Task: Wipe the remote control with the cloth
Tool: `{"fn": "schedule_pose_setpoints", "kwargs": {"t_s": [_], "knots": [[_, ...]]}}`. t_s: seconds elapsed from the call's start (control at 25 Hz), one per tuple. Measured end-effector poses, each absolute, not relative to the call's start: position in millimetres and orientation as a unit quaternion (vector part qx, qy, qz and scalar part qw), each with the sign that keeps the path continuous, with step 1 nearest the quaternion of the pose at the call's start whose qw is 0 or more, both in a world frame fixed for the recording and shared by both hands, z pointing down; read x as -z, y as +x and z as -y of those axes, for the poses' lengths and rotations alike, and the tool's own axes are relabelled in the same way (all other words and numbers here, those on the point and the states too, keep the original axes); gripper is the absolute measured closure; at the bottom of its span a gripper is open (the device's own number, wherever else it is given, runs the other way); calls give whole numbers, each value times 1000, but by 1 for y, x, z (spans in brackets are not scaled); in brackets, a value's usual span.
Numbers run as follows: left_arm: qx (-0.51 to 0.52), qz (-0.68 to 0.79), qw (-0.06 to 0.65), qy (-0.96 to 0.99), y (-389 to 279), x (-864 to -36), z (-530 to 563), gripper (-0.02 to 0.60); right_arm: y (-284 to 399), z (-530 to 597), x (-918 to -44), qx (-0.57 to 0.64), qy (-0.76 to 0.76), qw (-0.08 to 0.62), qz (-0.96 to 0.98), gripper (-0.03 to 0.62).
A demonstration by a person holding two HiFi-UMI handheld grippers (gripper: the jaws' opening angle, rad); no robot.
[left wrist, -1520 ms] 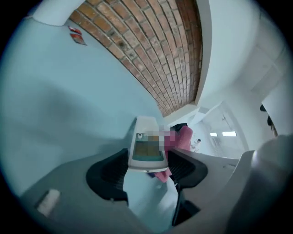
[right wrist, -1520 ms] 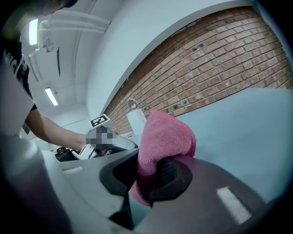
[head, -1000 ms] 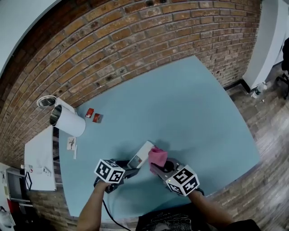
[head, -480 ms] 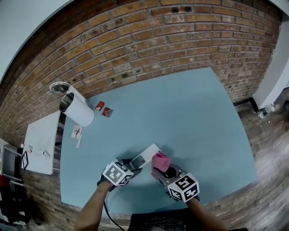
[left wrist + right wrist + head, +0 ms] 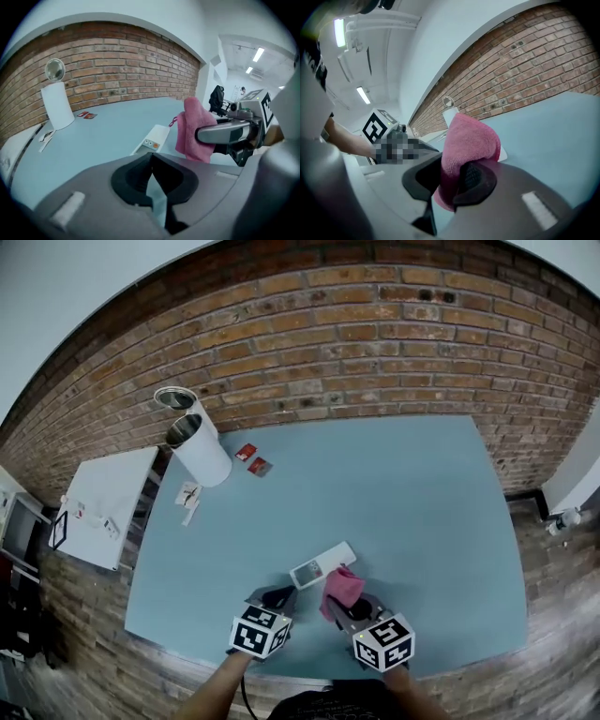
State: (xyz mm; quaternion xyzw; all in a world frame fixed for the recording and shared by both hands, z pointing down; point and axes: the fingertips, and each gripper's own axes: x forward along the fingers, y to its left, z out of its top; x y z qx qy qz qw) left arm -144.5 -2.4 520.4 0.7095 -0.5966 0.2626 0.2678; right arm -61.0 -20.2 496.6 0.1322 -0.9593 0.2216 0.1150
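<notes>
Head view: a pale blue table point(image 5: 403, 493) stands against a brick wall point(image 5: 375, 343), with both grippers at its near edge.
Left gripper point(image 5: 151, 161): the jaws are pressed together with nothing between them, and they point toward the remote, apart from it.
Right gripper point(image 5: 452, 180): the jaws pinch a bunched pink cloth point(image 5: 468, 140), which bulges up past the tips.
Remote control point(image 5: 322, 565): white and slim, it lies flat on the table just beyond both grippers, its long axis slanting up to the right. Small buttons, one of them orange, sit at the end nearer the left gripper. No jaw holds it.
Cloth and remote: the cloth is just beside the remote's near long side, toward its right end. Whether they touch cannot be told.
Far left corner: a white cylinder point(image 5: 202, 451) with an open metal-rimmed end. Two small red packets point(image 5: 253, 458) lie just right of it and paper scraps point(image 5: 187, 498) just below.
Beside the table: a white board point(image 5: 103, 507) at the left.
</notes>
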Motion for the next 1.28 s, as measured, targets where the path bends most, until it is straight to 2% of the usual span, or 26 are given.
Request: {"fn": "schedule_pose_setpoints", "kwargs": {"t_s": [0.56, 1.28], "knots": [[-134, 658, 233, 703, -88, -468, -55, 584, -38, -48, -455, -159, 142, 138, 967, 530], [-108, 664, 226, 704, -75, -453, -114, 589, -19, -91, -438, -145, 200, 147, 958, 531]]}}
